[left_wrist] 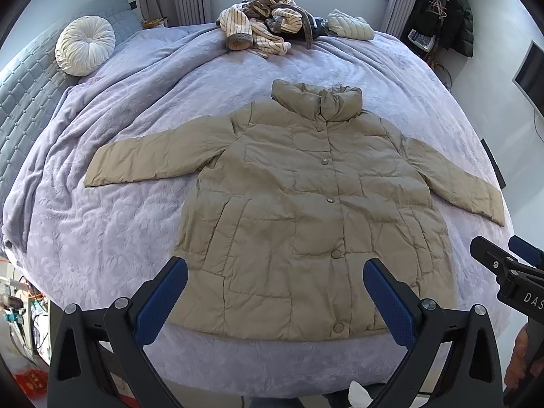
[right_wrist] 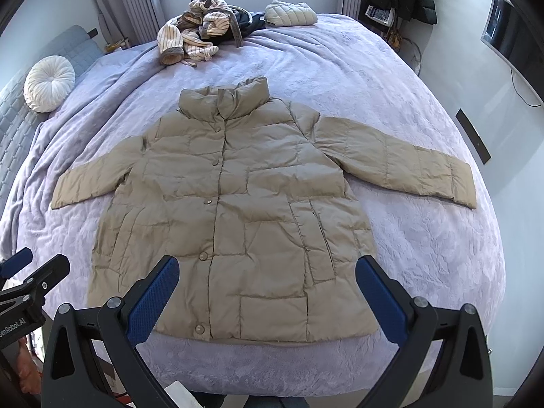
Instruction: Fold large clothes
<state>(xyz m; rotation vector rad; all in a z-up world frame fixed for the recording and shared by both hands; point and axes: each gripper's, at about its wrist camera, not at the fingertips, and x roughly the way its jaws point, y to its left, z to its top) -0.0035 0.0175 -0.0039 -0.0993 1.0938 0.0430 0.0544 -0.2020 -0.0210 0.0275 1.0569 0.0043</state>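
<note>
Coat (left_wrist: 306, 204) flat on bed (left_wrist: 119, 221), front up, snapped shut, both sleeves spread out, collar at far end. L gripper (left_wrist: 275, 302) fingers wide apart, nothing held; hem lying ahead of and between them. R gripper (right_wrist: 267, 301) same: fingers spread, empty, hem between and just beyond tips. Far past fingers, at bed's far edge: clothes pile (left_wrist: 261, 23), folded jacket (left_wrist: 350, 25). Round pillow (left_wrist: 85, 46) far left of L fingers.
</note>
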